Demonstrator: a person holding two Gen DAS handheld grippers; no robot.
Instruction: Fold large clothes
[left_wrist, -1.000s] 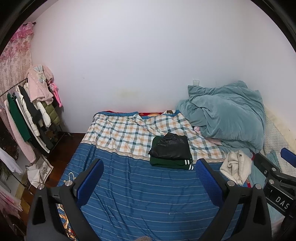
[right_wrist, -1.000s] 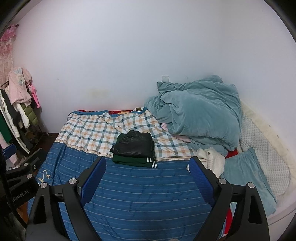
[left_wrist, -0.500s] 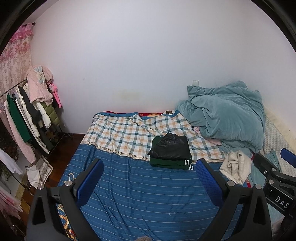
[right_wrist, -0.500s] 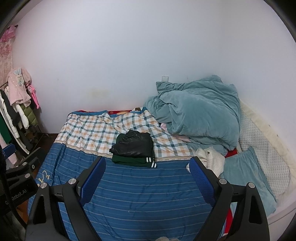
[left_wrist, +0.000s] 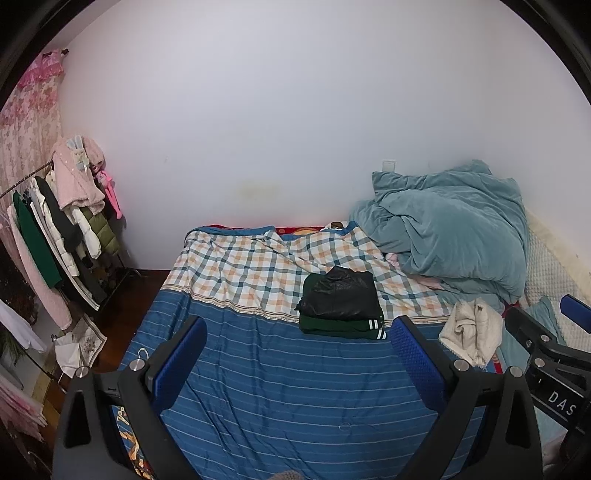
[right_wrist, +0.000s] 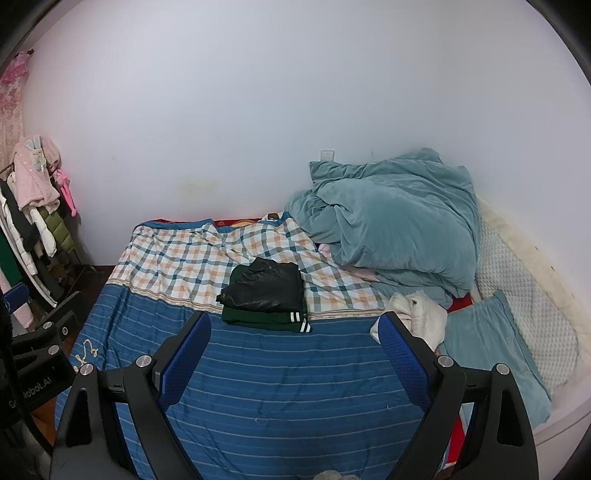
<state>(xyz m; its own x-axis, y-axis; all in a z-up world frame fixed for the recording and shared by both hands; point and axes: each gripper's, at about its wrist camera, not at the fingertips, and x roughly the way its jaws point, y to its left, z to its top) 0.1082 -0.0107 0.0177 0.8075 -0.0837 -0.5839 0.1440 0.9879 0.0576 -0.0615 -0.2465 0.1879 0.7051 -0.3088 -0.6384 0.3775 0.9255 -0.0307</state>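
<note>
Readable text: "DAS" in white on the black body of the right gripper (left_wrist: 569, 332), seen at the left cam's right edge; "Robot.AI" partly legible on the left gripper (right_wrist: 40, 332) in the right cam.

Folded shiny black jacket (left_wrist: 341, 295) sits on a folded dark green garment w/ white cuff stripes (left_wrist: 343, 326), stacked mid-bed on the blue striped and plaid bedsheet (left_wrist: 295, 387). Stack's long axis runs approx. left-right; striped cuffs point right.

Both claws spread wide, blue pads (right_wrist: 402, 363) holding nothing, above the sheet. Crumpled cream cloth (left_wrist: 471, 330) lies right of the stack, near the teal duvet (left_wrist: 450, 229).
</note>
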